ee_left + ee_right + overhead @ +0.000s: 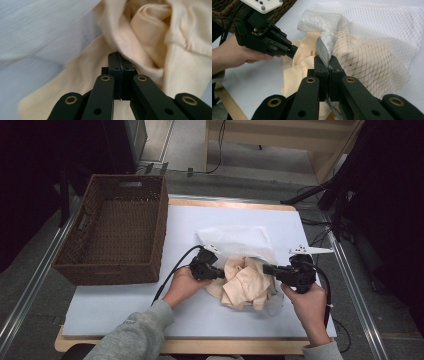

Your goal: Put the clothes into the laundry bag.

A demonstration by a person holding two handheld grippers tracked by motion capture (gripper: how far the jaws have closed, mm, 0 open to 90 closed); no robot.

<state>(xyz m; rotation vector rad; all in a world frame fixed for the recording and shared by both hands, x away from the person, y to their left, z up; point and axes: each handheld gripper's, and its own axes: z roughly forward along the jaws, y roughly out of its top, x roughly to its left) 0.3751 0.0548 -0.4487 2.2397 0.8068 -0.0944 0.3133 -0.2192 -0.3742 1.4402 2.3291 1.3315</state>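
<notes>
While your table (125,305) carries a brown wicker basket (116,235) at its far left, the work sits right of centre: a white mesh laundry bag (235,240) spread flat, its long axis running left to right, with its open end turned toward you. Spilling from that mouth at the near side is a crumpled cream garment (245,282), bunched with no clear long axis, lying between your two tools. Your right gripper (328,67) has its jaws pressed together on the grey zipper edge (322,51) of the mesh bag, lifting that rim up off the garment. Your left gripper (120,65) comes in from the left with its jaws fully closed; its tips sit against a fold of the cream garment, though whether cloth is pinched between them cannot be told.
</notes>
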